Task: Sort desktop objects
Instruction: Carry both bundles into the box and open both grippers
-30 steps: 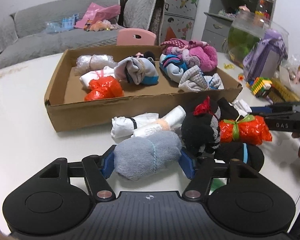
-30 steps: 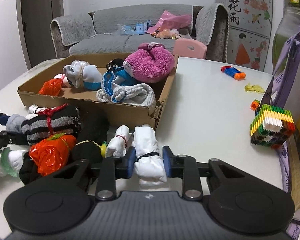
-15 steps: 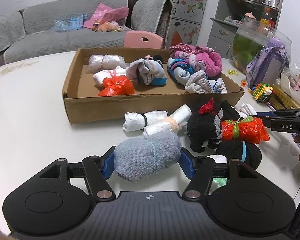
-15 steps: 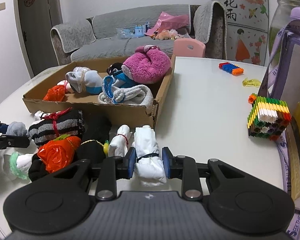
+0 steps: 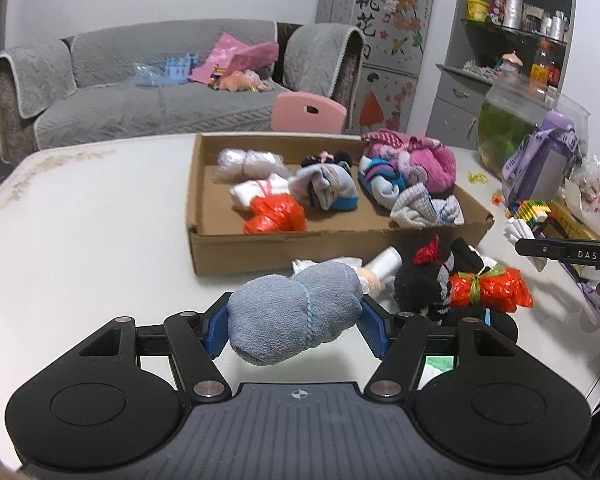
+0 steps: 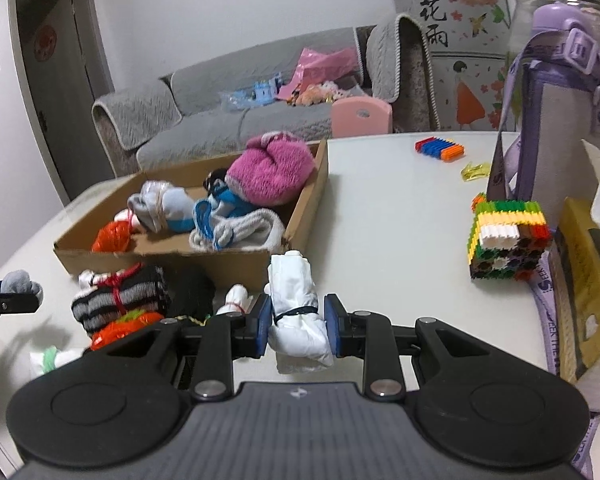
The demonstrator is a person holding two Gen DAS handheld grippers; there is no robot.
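Even, cool indoor light is falling from overhead in both views; the white table [image 5: 80, 216] is reading bright without harsh glare; a soft sheen is showing on the orange plastic bundle [image 5: 488, 290]. Faint, diffuse shadows are lying on the table left of the striped bundle [image 6: 120, 296] in the right wrist view. Fisheye distortion is bending the door frame [image 6: 24, 60] and the shelf unit [image 5: 516, 40]; dark vignetting is rounding the corners. The right wrist view is looking slightly softer, with mild blur toward the sofa [image 6: 236, 112].

Grey sofa [image 5: 160, 96] behind; pink chair [image 5: 308, 112]; purple bottle [image 6: 556, 120]; fish tank [image 5: 516, 120]
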